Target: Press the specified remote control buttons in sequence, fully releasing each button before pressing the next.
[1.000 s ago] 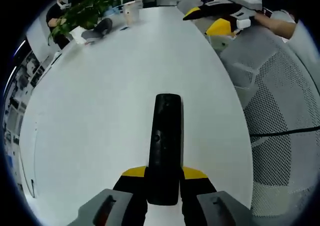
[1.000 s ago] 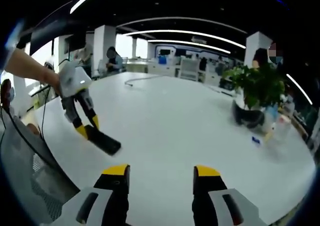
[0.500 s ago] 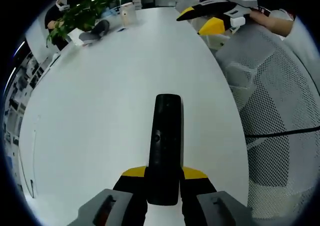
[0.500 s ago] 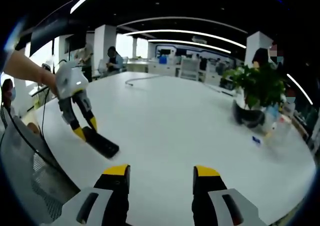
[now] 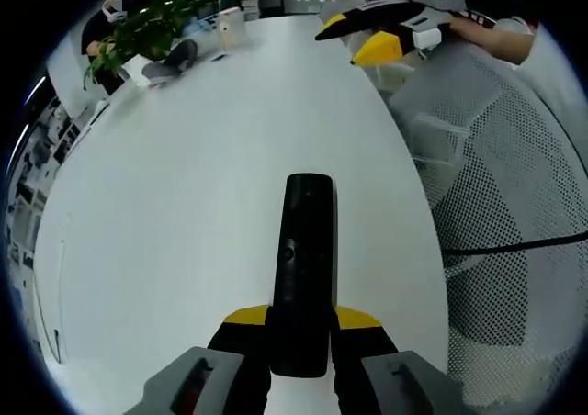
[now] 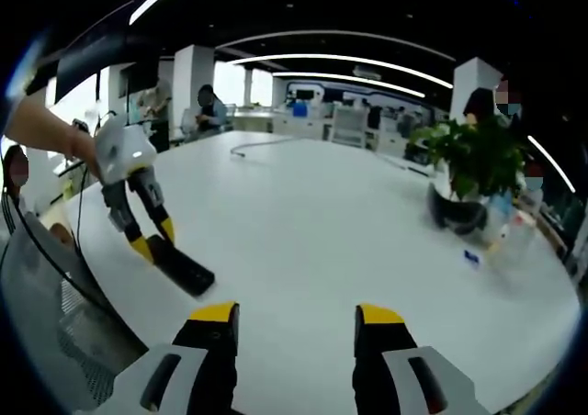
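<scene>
Left gripper view: left claw is clamped on the near end of the black remote, yellow-tipped jaws pressed against both its sides. Remote points straight away from the camera over the white table; can't tell whether its far end touches the surface. Small round button visible about mid-length on its top face. Right claw sits at the top right, above the far table edge, held by a hand; yellow tips apart. Grey mesh chair on the right side, just off the table edge. Potted plant and a pale cup at the far end of the table, well apart from the remote.

Right gripper view: right claw has jaws spread wide, nothing between them, hovering over the table. Left claw is at the left, near the table edge, angled down and gripping the remote at its upper end; the remote's other end slopes toward the table. Hand holds that gripper. Plant in a dark pot stands at the right, near a clear bottle. Open office with ceiling light strips behind.
</scene>
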Motion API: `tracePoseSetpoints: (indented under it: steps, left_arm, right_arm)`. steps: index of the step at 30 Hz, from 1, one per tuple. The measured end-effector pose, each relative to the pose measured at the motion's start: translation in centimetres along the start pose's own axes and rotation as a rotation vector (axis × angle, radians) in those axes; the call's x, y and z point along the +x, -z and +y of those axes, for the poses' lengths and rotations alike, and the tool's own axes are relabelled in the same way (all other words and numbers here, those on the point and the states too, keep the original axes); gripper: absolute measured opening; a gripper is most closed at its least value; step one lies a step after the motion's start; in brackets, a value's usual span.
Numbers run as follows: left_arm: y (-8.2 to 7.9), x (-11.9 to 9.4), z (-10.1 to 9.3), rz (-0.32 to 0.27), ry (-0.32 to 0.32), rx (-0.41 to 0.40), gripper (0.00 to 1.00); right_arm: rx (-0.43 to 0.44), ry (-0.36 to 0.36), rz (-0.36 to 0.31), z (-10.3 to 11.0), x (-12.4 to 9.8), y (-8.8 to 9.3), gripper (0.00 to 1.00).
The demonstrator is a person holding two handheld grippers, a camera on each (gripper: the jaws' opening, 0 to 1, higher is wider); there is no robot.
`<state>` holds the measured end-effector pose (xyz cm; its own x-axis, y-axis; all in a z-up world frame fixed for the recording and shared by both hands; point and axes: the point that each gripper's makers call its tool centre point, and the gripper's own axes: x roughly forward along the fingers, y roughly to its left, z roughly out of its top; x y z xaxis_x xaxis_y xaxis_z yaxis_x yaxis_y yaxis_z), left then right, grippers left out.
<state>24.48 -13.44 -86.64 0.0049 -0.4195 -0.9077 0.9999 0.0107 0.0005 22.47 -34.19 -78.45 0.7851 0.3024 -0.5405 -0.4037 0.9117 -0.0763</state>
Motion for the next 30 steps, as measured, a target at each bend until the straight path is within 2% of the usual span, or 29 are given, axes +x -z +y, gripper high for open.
tracePoseSetpoints:
  steps: [30]
  left_arm:
    - [-0.2,0.0,-2.0,-0.008,0.015,0.027,0.23]
  right_arm:
    - [-0.006,-0.007,0.008,0.2,0.1,0.2,0.47]
